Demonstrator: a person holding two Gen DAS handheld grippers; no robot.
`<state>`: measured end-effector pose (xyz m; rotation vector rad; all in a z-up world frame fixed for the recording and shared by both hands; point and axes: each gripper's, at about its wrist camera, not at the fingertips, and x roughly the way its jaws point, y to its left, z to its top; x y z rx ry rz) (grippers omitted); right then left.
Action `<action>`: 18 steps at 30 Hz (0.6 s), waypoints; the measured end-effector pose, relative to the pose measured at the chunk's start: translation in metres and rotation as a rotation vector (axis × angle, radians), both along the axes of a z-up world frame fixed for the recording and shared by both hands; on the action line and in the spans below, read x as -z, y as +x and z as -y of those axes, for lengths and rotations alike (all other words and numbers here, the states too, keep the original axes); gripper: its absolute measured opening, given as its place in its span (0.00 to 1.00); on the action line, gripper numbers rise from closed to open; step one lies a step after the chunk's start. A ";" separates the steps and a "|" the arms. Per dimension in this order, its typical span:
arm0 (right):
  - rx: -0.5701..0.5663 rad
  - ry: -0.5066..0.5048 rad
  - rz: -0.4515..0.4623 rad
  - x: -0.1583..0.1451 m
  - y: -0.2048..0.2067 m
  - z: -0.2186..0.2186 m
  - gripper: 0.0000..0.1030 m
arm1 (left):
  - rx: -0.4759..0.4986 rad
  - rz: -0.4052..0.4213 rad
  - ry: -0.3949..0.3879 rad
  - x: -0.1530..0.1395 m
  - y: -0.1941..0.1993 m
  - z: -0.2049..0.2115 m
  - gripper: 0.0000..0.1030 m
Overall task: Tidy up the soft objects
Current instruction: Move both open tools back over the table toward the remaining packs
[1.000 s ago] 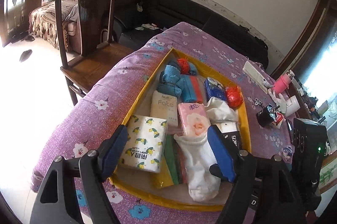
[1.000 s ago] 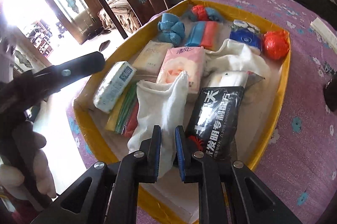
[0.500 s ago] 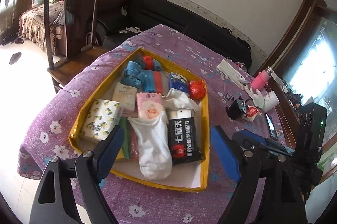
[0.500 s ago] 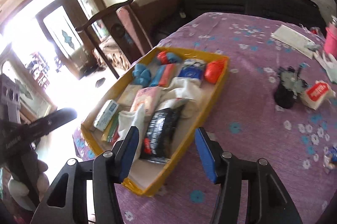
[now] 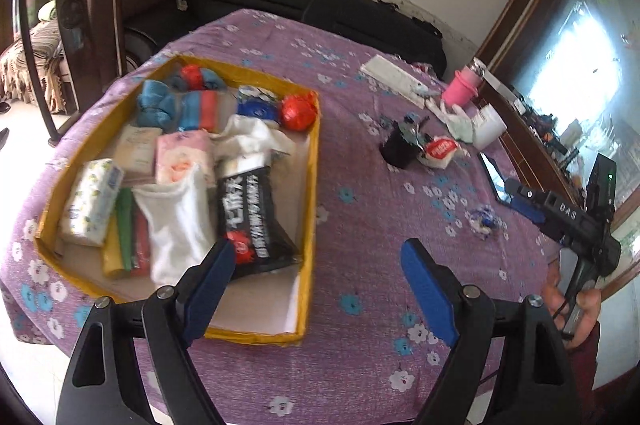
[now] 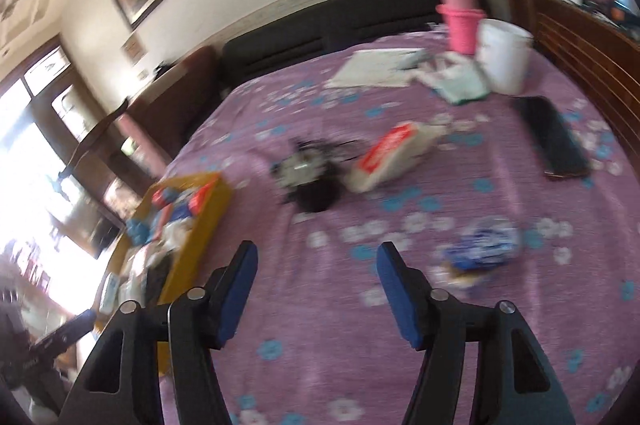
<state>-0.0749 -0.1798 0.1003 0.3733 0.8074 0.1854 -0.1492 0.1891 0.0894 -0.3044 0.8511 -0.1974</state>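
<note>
A yellow tray [image 5: 312, 185] on the purple flowered cloth holds several soft items: a white sock [image 5: 176, 221], a black pack [image 5: 252, 217], tissue packs [image 5: 94, 201], blue cloths [image 5: 154, 103] and a red ball [image 5: 298, 109]. My left gripper [image 5: 318, 251] hangs open over the tray's near right corner with nothing between its fingers. My right gripper [image 6: 317, 253] is off to the right over bare cloth, its jaws opening and empty. A crumpled blue-and-white packet [image 6: 486, 245] lies just ahead of it to the right; the same packet [image 5: 484, 221] shows in the left wrist view.
Mid-table stand a black holder of clips [image 5: 400, 149] and a red-and-white packet [image 5: 440, 149]. A pink cup [image 6: 460, 21], a white cup [image 6: 502, 55], papers [image 6: 376, 67] and a dark phone [image 6: 554, 137] sit farther back. A wooden chair [image 5: 80, 5] and a black sofa [image 5: 280, 5] border the table.
Both grippers have swung right, away from the tray. The right gripper's jaws went from nearly shut over the white sock to wide apart. The sock lies in the tray.
</note>
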 end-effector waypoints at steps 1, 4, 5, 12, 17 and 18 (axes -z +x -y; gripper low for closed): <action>0.033 0.000 -0.009 0.004 0.003 0.013 0.65 | 0.013 -0.005 0.002 0.002 0.002 0.006 0.82; 0.114 0.001 -0.035 0.017 0.012 0.045 0.65 | 0.061 -0.012 0.019 0.005 0.004 0.026 0.82; 0.132 0.002 -0.043 0.021 0.016 0.051 0.65 | 0.072 -0.014 0.024 0.006 0.004 0.030 0.82; 0.231 -0.023 -0.097 0.054 0.038 0.079 0.65 | 0.129 -0.062 0.065 0.019 0.011 0.059 0.82; 0.216 -0.034 -0.137 0.074 0.048 0.077 0.65 | 0.153 -0.098 0.079 0.029 0.018 0.073 0.82; 0.200 -0.039 -0.140 0.075 0.051 0.074 0.65 | 0.156 -0.100 0.080 0.029 0.018 0.075 0.82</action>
